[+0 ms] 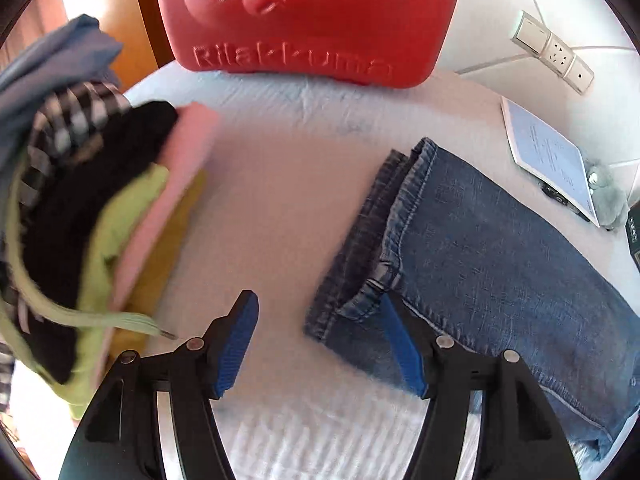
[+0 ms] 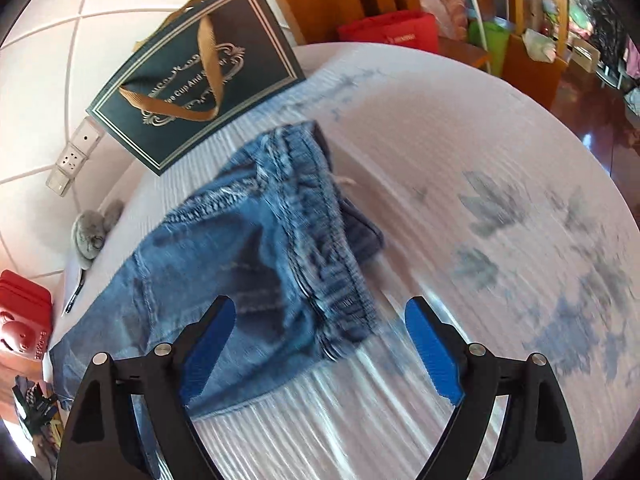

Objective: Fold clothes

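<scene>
Jeans (image 1: 492, 248) lie folded lengthwise on the bed (image 1: 280, 184), right of a stack of folded clothes (image 1: 100, 216) that sits at the left edge. Left gripper (image 1: 320, 340): jaws spread wide, nothing between the pads; it hovers above the hem end, its right finger over the denim, contact not clear. Right gripper (image 2: 320, 344): likewise wide apart and empty, hovering above the waistband end of the jeans (image 2: 248, 248). Judgement: lengthwise fold done, cross fold pending. Next move calls for each gripper to pinch all layers at one end, then carry that end over the other, edges aligned.
</scene>
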Motion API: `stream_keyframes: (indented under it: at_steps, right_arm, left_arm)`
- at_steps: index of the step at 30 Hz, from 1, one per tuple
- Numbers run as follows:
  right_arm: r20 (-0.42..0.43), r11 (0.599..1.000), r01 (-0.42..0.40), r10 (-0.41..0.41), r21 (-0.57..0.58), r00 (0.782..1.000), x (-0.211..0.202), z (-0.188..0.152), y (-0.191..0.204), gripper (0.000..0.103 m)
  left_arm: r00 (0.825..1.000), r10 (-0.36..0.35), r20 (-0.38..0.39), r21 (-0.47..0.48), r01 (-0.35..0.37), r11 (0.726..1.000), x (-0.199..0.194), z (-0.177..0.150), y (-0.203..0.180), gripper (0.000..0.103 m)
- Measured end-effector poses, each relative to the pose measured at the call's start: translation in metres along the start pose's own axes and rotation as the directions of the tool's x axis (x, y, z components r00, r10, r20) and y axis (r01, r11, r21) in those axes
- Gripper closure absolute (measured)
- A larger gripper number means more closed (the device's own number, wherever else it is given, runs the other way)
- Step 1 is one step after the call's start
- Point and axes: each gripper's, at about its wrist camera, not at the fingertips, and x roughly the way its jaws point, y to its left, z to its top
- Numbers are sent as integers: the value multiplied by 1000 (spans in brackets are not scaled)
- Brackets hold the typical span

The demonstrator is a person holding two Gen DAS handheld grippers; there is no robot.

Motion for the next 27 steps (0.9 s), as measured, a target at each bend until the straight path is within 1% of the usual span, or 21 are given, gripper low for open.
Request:
stream_keyframes:
  at_steps: [2, 3, 4, 5, 8, 11, 12, 14, 16, 18, 20, 22, 23, 25, 26, 27]
  right_arm:
    - [-10, 1000, 2, -2, 17, 1000, 8, -2, -4, 12]
    - [-7, 1000, -1, 1, 26, 1000, 8, -4, -7, 6]
    - [-4, 999, -4, 5, 34, 1000, 8, -6, -9, 5]
    - [-1, 999, -8, 8, 43, 1000, 8, -8, -12, 5]
    - [7, 996, -34, 34, 82, 999, 6, -11, -17, 5]
    - [10, 995, -34, 33, 99, 999, 10, -10, -18, 4]
    - [13, 994, -36, 35, 103, 999, 12, -9, -17, 4]
    - [12, 994, -35, 34, 104, 999, 16, -7, -16, 3]
    - [7, 994, -30, 30, 101, 1000, 19, -6, -12, 2]
    - [-2, 995, -33, 33, 95, 999, 23, -7, -9, 2]
    - [-8, 995, -34, 35, 92, 999, 27, -9, -8, 2]
    - [-18, 994, -36, 39, 104, 999, 33, -12, -8, 1]
    - [-4, 994, -38, 39, 102, 999, 32, -13, -7, 0]
    - [4, 995, -33, 33, 95, 999, 34, -13, -4, 0]
    - [6, 995, -36, 36, 97, 999, 35, -13, -3, 0]
    - [9, 994, -40, 39, 99, 999, 35, -12, -2, 0]
  left_arm:
    - [1000, -23, -13, -32, 23, 999, 0, -1, 1, 38]
    - [999, -32, -17, -49, 31, 998, 0, -2, 2, 37]
    - [999, -37, -22, -59, 36, 998, -4, -2, 2, 37]
    - [999, -41, -21, -70, 39, 997, -9, -3, 2, 37]
    - [997, -80, 0, -111, 80, 991, -27, -12, 3, 37]
    - [994, -111, 25, -119, 113, 986, -45, -22, 2, 37]
    - [993, -116, 28, -115, 118, 986, -49, -24, -1, 35]
    - [996, -92, 6, -90, 92, 992, -46, -30, -11, 33]
    - [999, -44, 8, -70, 44, 997, -45, -32, -19, 32]
    - [999, -33, 12, -73, 34, 997, -51, -36, -21, 32]
    - [999, -37, 11, -79, 38, 996, -52, -36, -22, 30]
    - [1000, -16, 15, -46, 17, 999, -55, -39, -27, 27]
    - [1000, 10, 17, -24, -9, 1000, -53, -38, -31, 27]
    - [999, 26, 22, -20, -26, 999, -39, -37, -37, 25]
    - [999, 30, 25, -22, -30, 999, -34, -36, -39, 25]
    - [999, 9, 37, -50, -7, 999, -39, -37, -36, 26]
